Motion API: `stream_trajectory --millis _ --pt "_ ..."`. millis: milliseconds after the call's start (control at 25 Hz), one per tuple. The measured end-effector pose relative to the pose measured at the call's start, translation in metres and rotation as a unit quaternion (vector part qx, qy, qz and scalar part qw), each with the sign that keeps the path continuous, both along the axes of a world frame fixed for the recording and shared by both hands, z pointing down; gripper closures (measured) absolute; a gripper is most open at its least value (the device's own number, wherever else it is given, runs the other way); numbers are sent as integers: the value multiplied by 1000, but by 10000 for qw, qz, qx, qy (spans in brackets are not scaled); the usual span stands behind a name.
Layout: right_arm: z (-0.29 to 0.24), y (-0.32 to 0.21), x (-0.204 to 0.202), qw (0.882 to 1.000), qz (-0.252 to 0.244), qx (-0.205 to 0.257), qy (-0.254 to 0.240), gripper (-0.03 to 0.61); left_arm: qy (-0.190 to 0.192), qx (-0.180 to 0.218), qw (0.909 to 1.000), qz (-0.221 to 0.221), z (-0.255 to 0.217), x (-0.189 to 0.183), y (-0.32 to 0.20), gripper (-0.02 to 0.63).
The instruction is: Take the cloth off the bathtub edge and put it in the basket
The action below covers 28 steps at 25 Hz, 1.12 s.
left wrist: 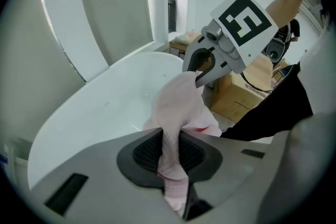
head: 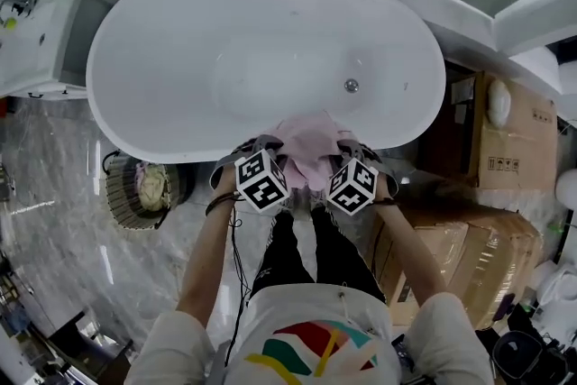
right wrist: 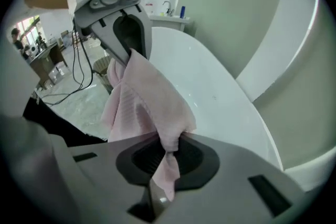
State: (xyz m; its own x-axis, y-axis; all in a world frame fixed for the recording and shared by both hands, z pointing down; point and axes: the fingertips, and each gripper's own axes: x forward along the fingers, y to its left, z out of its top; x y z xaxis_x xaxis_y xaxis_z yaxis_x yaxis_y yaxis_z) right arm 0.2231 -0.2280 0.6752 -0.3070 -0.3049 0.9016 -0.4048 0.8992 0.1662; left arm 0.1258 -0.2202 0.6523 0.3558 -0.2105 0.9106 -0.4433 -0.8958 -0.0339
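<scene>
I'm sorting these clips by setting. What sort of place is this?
Likely a bathroom mock-up in a workshop or showroom: a white oval freestanding bathtub, a white washbasin with a tap, and brown cardboard boxes stacked beside the tub.

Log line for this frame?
left gripper: shut on cloth; right gripper: shut on cloth; cloth: over bathtub edge; basket: on floor

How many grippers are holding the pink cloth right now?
2. The left gripper is shut on one end of the cloth, the right gripper on the other, both at the bathtub's near rim. Neither grip is hidden.
</scene>
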Motion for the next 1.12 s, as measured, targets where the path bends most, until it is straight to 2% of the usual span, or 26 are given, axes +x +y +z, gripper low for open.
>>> stream_trajectory --millis 160,280,400,520,600,720,840,960,1120 --pt "-56 -10 -11 9967 527 326 -517 525 239 432 9972 -569 -53 -9 -11 546" --pt "-104 -22 -17 9914 686 778 -800 525 516 828 9892 -1092 -98 -16 -25 546" --pt "-158 -37 -24 9823 850 1221 -1135 525 780 1329 9760 -1541 -149 -24 -38 546" --pt "-218 -55 -33 9704 940 1685 -1449 525 1239 1766 9551 -2031 -205 -34 -53 546" --pt "-261 -64 -39 9594 982 2031 -1694 525 1574 2109 9352 -2370 -246 -41 -62 546" --pt "-323 -69 -48 9382 1079 2464 -2179 525 1804 2760 9014 -2806 -308 -54 -69 546" --pt "-377 -69 -58 9123 1240 2722 -2797 525 2018 3372 8605 -3243 -363 -65 -67 546" --pt "-421 -64 -64 8858 1323 2907 -3367 526 2266 3975 8184 -3477 -410 -72 -57 546" --pt "-452 -43 -65 8593 1338 2995 -3924 526 2523 4497 7699 -3760 -445 -76 -31 546"
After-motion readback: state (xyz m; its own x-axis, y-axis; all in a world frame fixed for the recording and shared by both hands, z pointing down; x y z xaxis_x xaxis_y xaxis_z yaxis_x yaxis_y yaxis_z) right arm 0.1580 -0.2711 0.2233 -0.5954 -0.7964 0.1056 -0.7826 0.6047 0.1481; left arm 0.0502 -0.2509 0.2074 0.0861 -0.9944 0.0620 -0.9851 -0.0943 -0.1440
